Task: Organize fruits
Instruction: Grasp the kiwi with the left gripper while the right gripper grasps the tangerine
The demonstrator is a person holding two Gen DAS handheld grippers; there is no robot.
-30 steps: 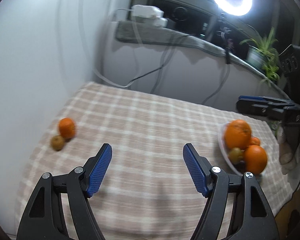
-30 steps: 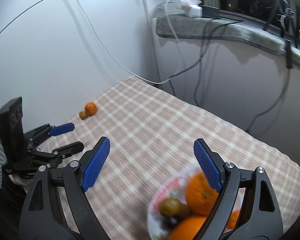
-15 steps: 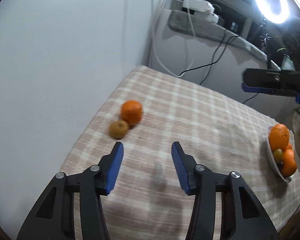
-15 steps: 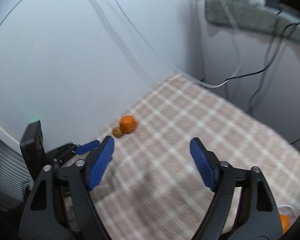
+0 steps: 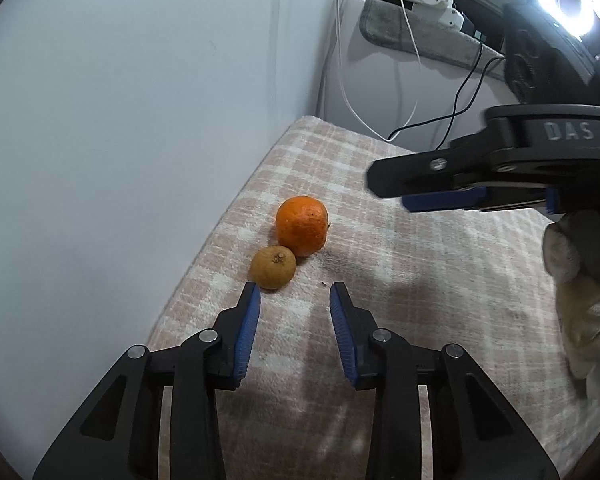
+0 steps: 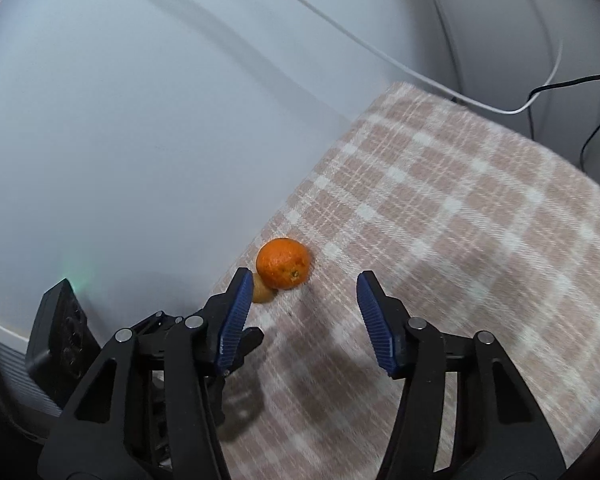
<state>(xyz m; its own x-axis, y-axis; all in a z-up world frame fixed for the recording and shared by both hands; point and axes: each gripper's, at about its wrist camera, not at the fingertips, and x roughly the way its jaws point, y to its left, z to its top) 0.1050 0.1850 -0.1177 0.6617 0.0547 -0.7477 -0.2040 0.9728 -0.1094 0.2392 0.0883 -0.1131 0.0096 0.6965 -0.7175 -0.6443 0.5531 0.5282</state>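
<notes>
The left black two-finger gripper with blue ribbed pads (image 5: 295,294) is hanging low with its jaws parted by a moderate gap, nothing between them. The right black two-finger gripper with blue ribbed pads (image 6: 301,285) is spreading its jaws wider, also empty. In the left wrist view it is reaching in from the right, seen side-on and roughly level, with a pale-gloved hand (image 5: 582,292) gripping its handle behind.
</notes>
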